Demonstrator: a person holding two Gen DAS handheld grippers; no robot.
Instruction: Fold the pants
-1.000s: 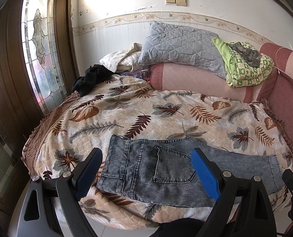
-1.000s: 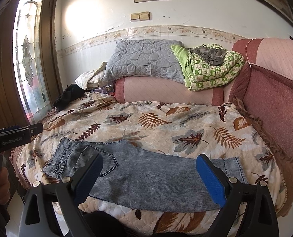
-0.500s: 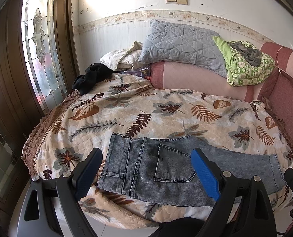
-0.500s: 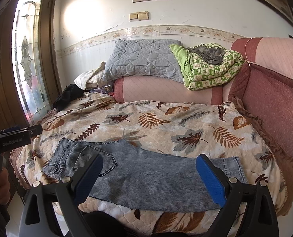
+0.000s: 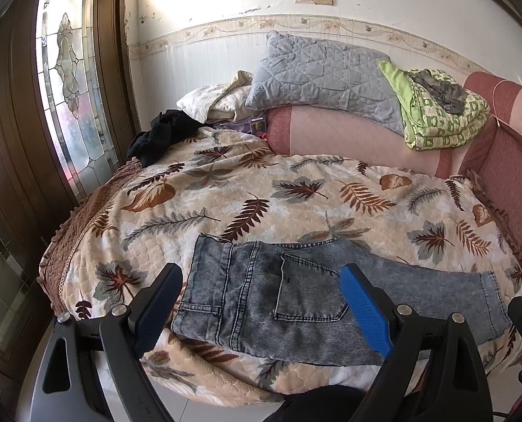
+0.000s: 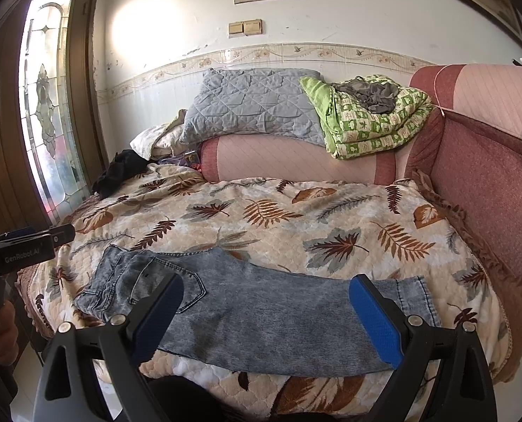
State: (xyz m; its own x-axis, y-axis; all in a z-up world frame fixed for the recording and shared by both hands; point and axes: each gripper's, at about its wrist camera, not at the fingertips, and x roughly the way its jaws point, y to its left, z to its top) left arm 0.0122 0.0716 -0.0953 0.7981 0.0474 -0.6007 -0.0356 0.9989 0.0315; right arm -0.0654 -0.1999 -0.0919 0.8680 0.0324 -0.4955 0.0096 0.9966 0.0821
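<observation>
- Lying flat on the leaf-print bedspread (image 5: 225, 190), the pants (image 5: 296, 295) are grey-blue acid-washed denim, already doubled leg over leg, back pocket facing up.
- Their waistband sits just ahead of the left gripper (image 5: 261, 302), whose jaws stand wide apart, holding nothing.
- The hemmed cuff lies ahead of the right gripper (image 6: 266, 311), close by its right-hand jaw; those jaws gape too, empty, above the leg.
</observation>
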